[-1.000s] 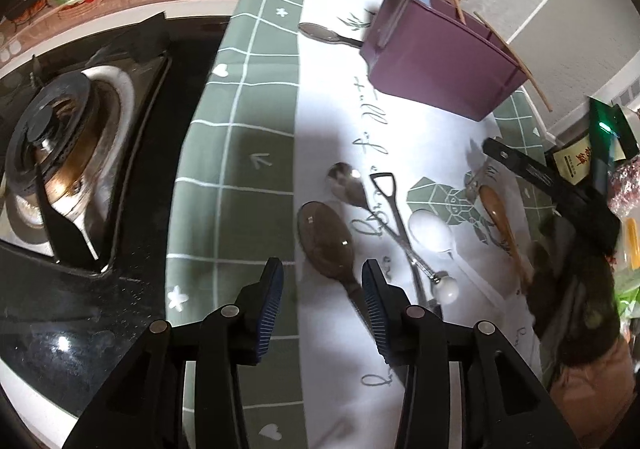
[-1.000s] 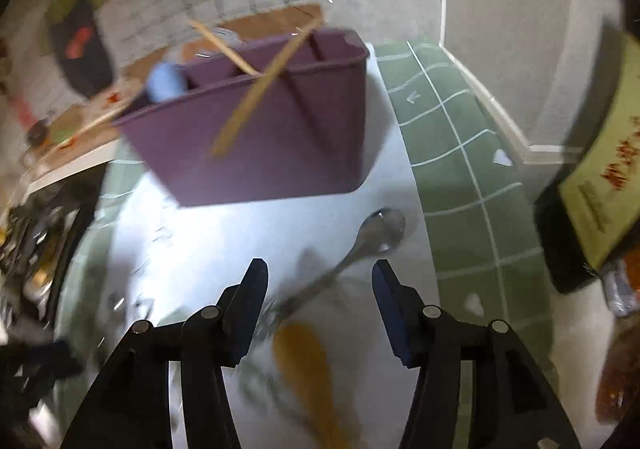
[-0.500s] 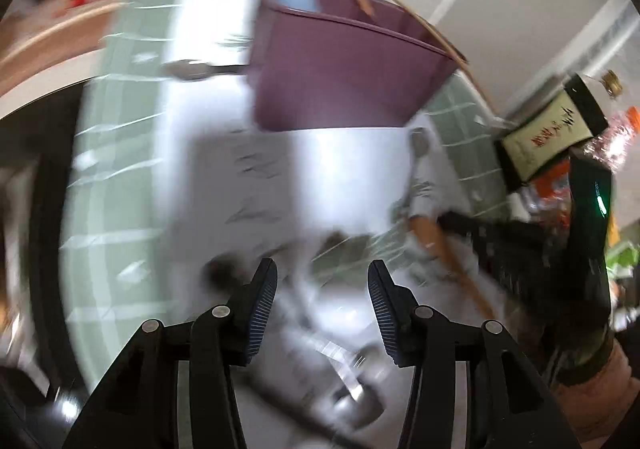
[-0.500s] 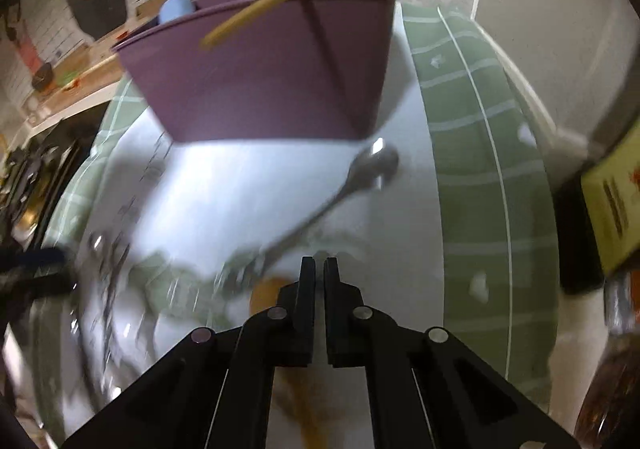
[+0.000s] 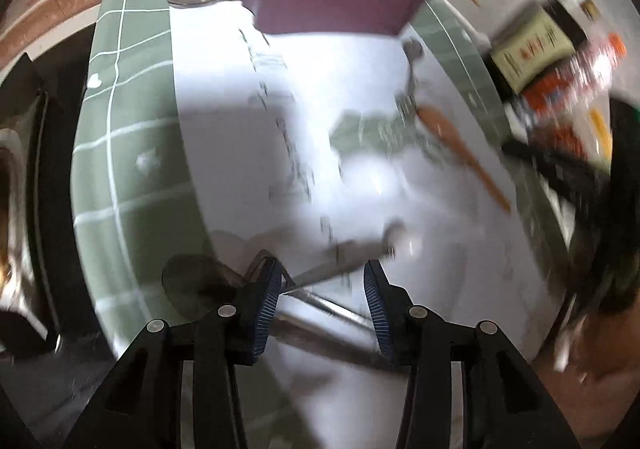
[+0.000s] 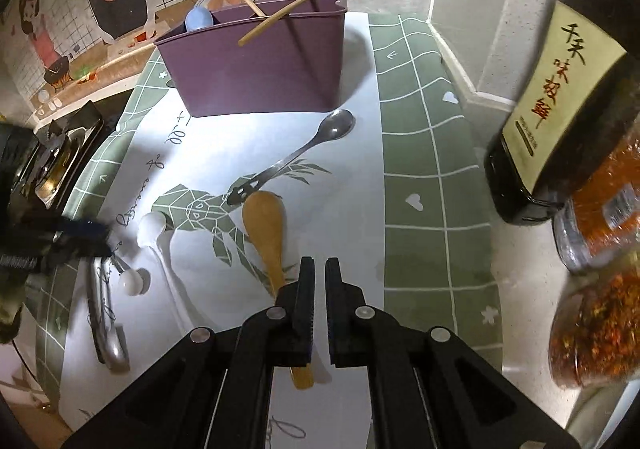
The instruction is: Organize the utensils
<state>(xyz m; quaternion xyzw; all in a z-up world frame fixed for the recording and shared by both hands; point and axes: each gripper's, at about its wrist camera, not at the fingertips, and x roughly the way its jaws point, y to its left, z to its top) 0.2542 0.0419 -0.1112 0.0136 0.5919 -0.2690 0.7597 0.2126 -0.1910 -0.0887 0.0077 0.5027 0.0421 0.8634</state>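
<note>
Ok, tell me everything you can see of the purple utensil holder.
The purple utensil holder is a matte, plastic-looking bin with slightly tapering walls and inner dividers. It stands upright at the far end of the white mat. Two wooden chopsticks lean out of it, crossing, and a pale blue rounded utensil end pokes from its left compartment. A metal spoon lies just before it, apart.

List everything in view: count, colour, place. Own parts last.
Utensil caddy: one, purple, far end of mat, chopsticks and a blue spoon inside.
Metal spoon: one, silver, in front of caddy.
Wooden spoon: one, tan, mat centre.
White spoon: one, left of the wooden spoon.
Mat: one, green-and-white.
Sauce bottle: one, dark, right edge.
Chilli jars: two, red, right edge.
Gas stove: one, black, left.
Left tongs: black, open above metal handles.
Right tongs: black, shut, empty.
</note>
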